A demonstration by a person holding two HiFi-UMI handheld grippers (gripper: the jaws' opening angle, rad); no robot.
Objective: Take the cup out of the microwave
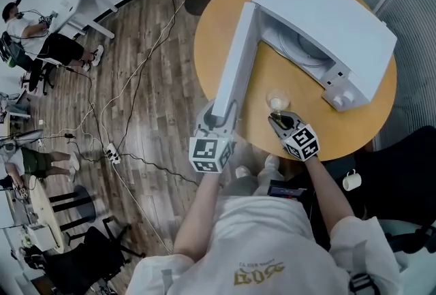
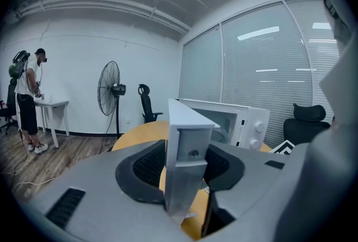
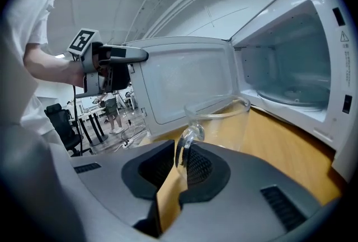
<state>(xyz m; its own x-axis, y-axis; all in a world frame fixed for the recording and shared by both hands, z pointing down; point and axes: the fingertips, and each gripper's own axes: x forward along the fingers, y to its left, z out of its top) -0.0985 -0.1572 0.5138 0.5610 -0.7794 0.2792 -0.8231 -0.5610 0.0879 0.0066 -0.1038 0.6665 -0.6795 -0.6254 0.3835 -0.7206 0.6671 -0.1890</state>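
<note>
A clear glass cup (image 1: pixel 277 101) (image 3: pixel 224 121) stands on the round wooden table (image 1: pixel 368 116), just outside the open white microwave (image 1: pixel 334 21) (image 3: pixel 285 79). My right gripper (image 1: pixel 276 118) (image 3: pixel 179 165) sits at the cup's handle (image 3: pixel 187 140). The handle lies between the jaws against the right pad, and a gap shows on the left side, so the jaws are open. My left gripper (image 1: pixel 221 113) (image 2: pixel 187 165) is shut on the free edge of the microwave door (image 1: pixel 235 62) (image 2: pixel 187 146), which is swung wide open.
The glass turntable (image 1: pixel 300 48) lies inside the microwave. A white mug (image 1: pixel 351 180) sits low at the right, beyond the table edge. Cables and a power strip (image 1: pixel 112 152) run over the wooden floor on the left. People sit at desks far left.
</note>
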